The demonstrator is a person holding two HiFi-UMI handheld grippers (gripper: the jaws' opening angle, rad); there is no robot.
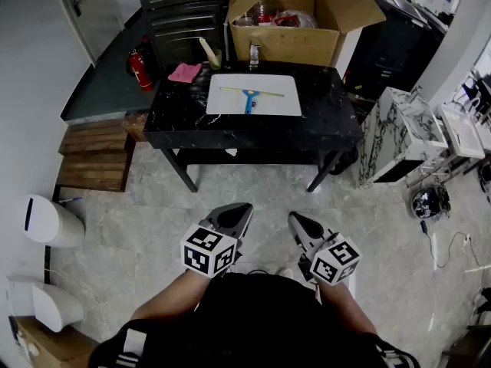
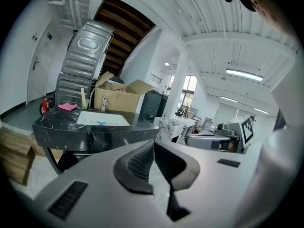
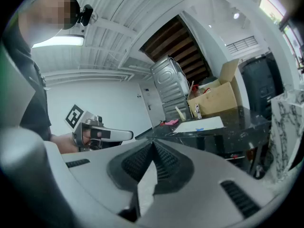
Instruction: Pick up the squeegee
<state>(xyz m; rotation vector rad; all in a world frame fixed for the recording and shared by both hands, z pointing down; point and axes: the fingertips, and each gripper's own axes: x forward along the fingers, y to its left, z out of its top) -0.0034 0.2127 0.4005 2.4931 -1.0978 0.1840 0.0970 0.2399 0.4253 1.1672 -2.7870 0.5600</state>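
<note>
The squeegee point(image 1: 250, 95), with a blue handle and a long pale blade, lies on a white panel point(image 1: 288, 106) on the black marble table point(image 1: 184, 121). It shows small and far off as the squeegee point(image 2: 101, 123) in the left gripper view and the squeegee point(image 3: 199, 122) in the right gripper view. My left gripper point(image 1: 240, 211) and right gripper point(image 1: 298, 220) hang side by side close to my body, well short of the table. Both are shut with nothing between the jaws.
A cardboard box point(image 1: 295, 21) with items stands behind the table, beside a faucet point(image 1: 254, 54). A pink cloth point(image 1: 185, 72) lies at the table's far left. Wooden steps point(image 1: 96, 156) sit left, a marble-patterned block point(image 1: 395, 133) right, white bins point(image 1: 47, 221) near left.
</note>
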